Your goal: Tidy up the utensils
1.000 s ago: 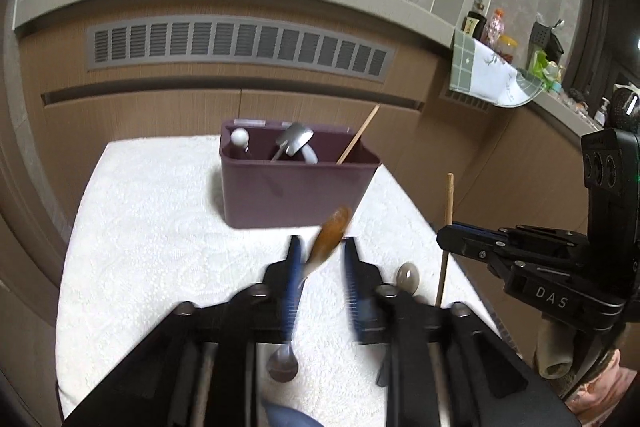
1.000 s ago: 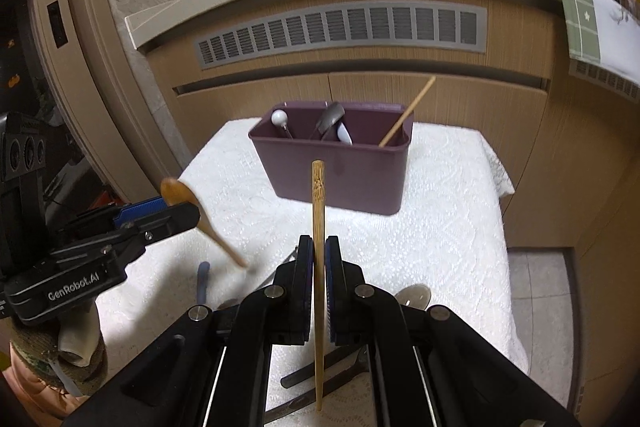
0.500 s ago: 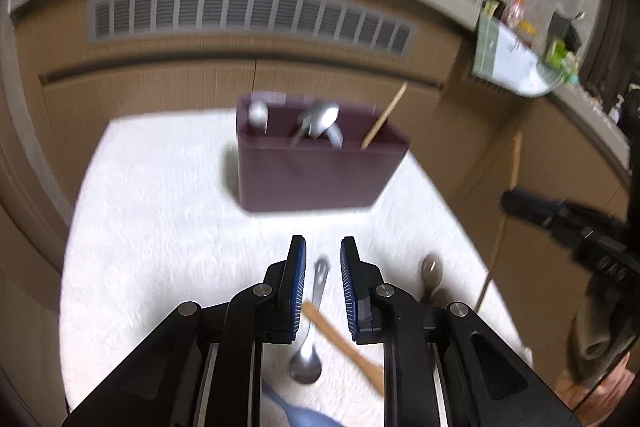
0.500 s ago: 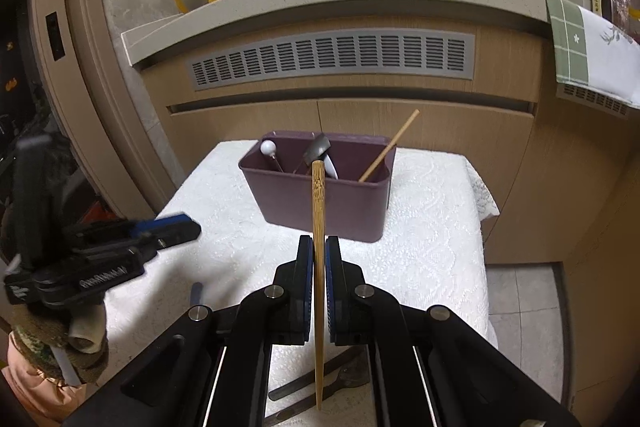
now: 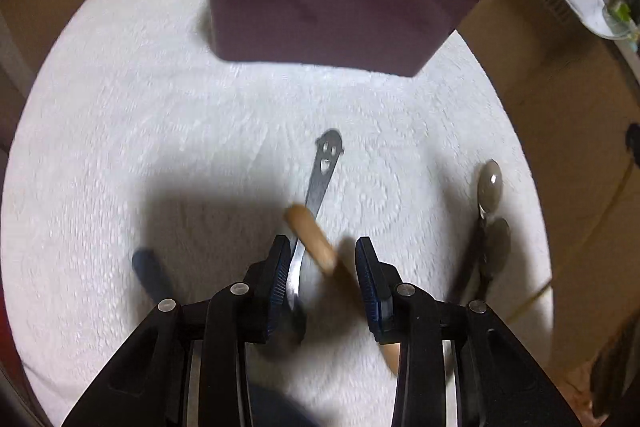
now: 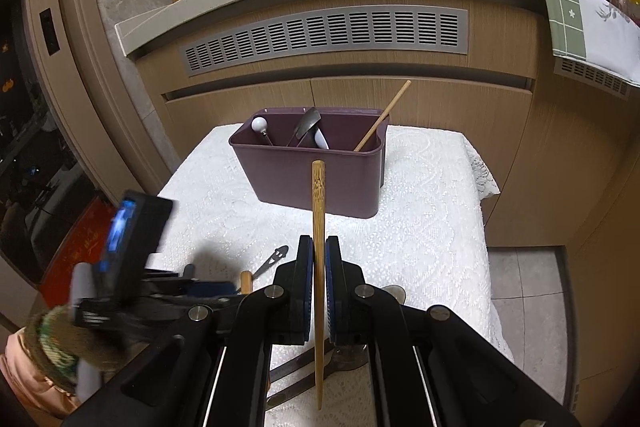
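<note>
**Left wrist view: wooden spoon lies loose btwn parted fingers**

Left gripper (image 5: 323, 279) low over the white cloth (image 5: 120, 131); jaws have just been opening, now apart w/ wooden spoon (image 5: 314, 239) lying slantwise btwn them, pads not pressing it; metal spoon w/ face cut-outs (image 5: 324, 171) runs under it, close by left pad; right gripper (image 6: 319, 283) clamped tight on upright bamboo chopstick (image 6: 318, 227), near side of purple bin (image 6: 312, 171); bin holds several utensils.
</note>
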The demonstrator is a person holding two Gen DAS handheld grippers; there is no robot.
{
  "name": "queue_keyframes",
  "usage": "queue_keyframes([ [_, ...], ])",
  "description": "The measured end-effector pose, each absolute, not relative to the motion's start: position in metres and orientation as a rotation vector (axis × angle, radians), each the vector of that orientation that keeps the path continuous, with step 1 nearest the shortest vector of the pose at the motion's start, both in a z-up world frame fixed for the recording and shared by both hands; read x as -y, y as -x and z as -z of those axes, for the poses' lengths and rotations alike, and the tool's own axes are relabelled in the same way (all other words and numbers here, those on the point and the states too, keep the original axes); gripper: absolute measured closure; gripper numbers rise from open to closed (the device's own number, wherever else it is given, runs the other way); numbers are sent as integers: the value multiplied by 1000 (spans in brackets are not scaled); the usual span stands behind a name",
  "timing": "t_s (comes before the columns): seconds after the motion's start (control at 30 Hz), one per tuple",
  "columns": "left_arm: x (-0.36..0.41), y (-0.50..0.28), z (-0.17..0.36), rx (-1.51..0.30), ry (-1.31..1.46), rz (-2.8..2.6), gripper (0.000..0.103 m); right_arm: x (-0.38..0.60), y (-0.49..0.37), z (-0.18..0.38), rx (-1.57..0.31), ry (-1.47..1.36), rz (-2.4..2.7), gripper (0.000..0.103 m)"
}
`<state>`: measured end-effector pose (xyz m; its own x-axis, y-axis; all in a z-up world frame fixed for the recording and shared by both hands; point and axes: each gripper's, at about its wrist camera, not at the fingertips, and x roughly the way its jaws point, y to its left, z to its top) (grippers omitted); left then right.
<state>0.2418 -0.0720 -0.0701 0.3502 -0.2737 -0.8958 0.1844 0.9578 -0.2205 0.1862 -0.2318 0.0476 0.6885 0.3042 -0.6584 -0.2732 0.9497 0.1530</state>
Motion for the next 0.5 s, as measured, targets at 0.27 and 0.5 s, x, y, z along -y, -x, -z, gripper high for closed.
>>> queue_keyframes([
  [0.27,78,-212,57,-957,12,311,89,235,-177,-52,-717,-46,-328,98],
  [0.5,42,-175,5,-788,66,347,89,234,-176,-56,-708,-58,-330,98],
])
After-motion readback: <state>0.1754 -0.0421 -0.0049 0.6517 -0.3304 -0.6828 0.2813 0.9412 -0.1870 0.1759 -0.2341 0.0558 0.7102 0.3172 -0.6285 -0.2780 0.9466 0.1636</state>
